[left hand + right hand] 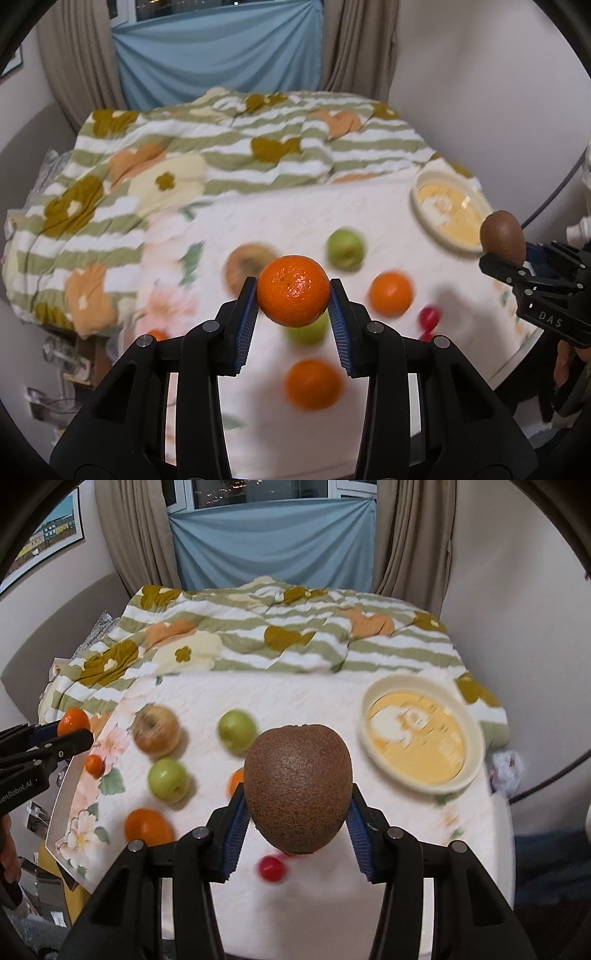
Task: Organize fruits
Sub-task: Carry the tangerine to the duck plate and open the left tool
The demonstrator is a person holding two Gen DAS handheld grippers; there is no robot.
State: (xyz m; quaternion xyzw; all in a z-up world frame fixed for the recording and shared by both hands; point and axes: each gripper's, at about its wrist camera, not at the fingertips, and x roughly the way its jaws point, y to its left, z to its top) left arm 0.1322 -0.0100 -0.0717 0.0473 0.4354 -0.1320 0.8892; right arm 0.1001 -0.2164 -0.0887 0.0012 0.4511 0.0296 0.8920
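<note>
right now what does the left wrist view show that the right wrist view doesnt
Only the left wrist view: the left gripper head-on, its pads shut on the held orange.

Only the right wrist view: the right gripper head-on, shut on the kiwi, and a framed picture on the wall.

Both: the yellow bowl, the reddish apple, two green apples, loose oranges such as one, the small red fruit, the flowered quilt and the blue curtain. Each view also catches the other gripper at its edge.
</note>
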